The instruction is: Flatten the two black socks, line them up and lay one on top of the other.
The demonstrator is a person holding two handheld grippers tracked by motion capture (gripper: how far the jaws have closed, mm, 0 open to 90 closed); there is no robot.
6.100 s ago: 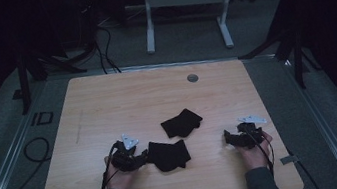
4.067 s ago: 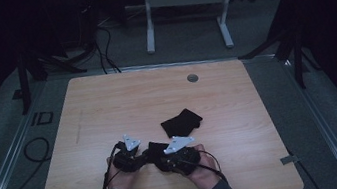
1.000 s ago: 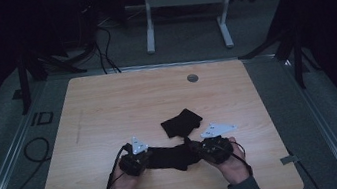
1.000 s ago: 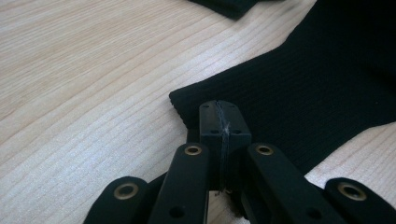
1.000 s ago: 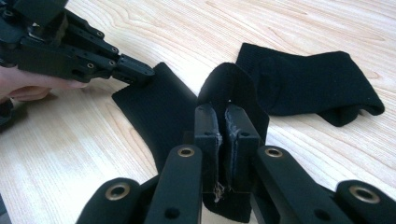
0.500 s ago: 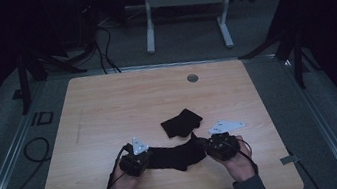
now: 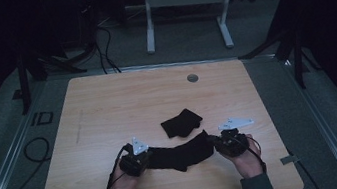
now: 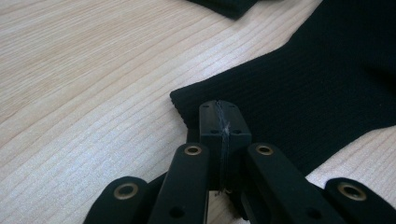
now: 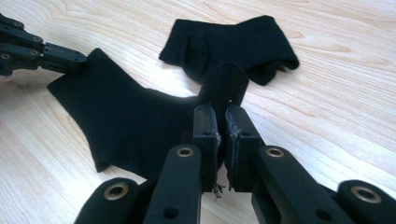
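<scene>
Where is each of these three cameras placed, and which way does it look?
High view: above the table's near side, looking forward and down on the light wooden table; forearms, hands show.
Left gripper view: on the left gripper, along jaws pinching the stretched black sock.
Right gripper view: on the right gripper, clamping the sock's other end.
All share that sock; the right gripper view and high view share the second, crumpled black sock.

Each gripper (image 8: 219, 122) has two black jaws on linked arms with brass-ringed pivots. A grey triangular plate tops both. Sleeves are dark.

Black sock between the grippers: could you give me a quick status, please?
Left gripper shut on stretched sock cuff. Right gripper pinching the other end. Second sock lies just behind, apart.
</scene>
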